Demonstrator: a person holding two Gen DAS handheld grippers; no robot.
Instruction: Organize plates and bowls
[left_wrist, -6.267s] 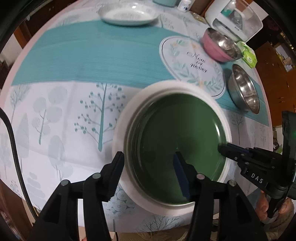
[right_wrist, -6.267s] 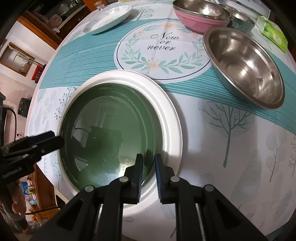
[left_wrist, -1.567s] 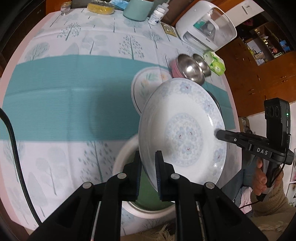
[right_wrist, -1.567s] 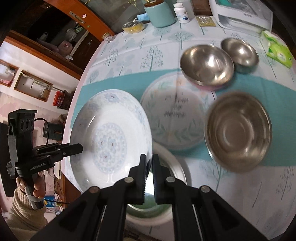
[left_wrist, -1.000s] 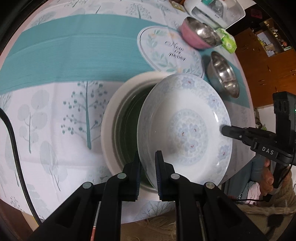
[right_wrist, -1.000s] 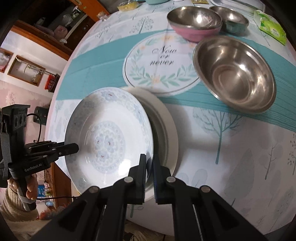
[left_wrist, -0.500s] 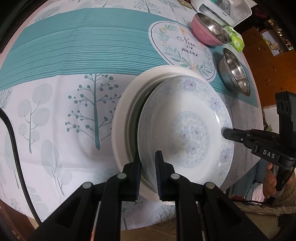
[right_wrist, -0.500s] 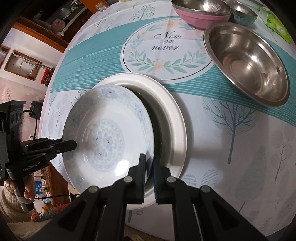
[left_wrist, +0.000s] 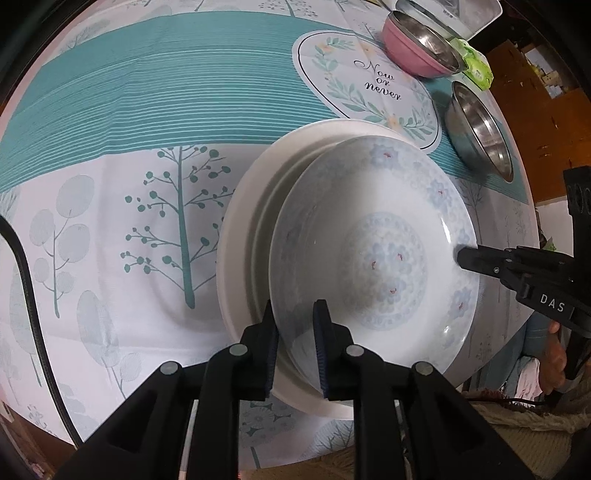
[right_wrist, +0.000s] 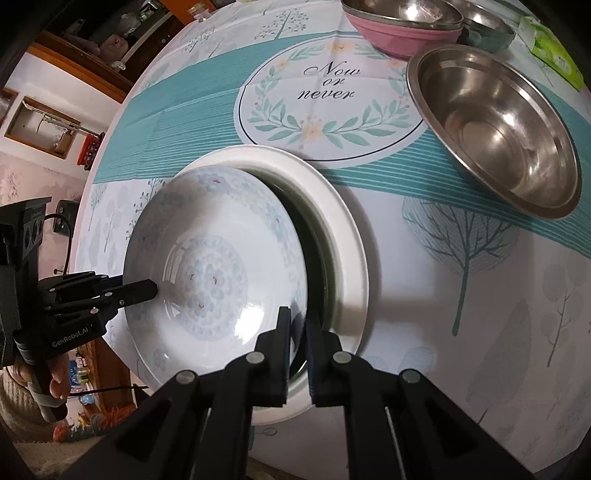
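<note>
A white plate with pale blue flowers (left_wrist: 376, 258) (right_wrist: 214, 280) lies tilted over the stack of a wide white plate (left_wrist: 240, 236) (right_wrist: 347, 243) and a dark green plate (right_wrist: 317, 258) inside it. My left gripper (left_wrist: 294, 325) straddles the flowered plate's near rim with its jaws slightly parted. My right gripper (right_wrist: 297, 325) is shut on the opposite rim. Each gripper shows in the other's view, the right one (left_wrist: 461, 254) and the left one (right_wrist: 153, 290).
A large steel bowl (right_wrist: 495, 125) (left_wrist: 480, 129) stands right of the stack. A pink bowl with a steel bowl inside (right_wrist: 402, 22) (left_wrist: 417, 48) and a small dark bowl (right_wrist: 487, 33) stand beyond. A green packet (left_wrist: 476, 66) lies at the table's far edge.
The flowered plate has come down from the air onto the stack, with both grippers following. The left jaws have parted a little in the last half second.
</note>
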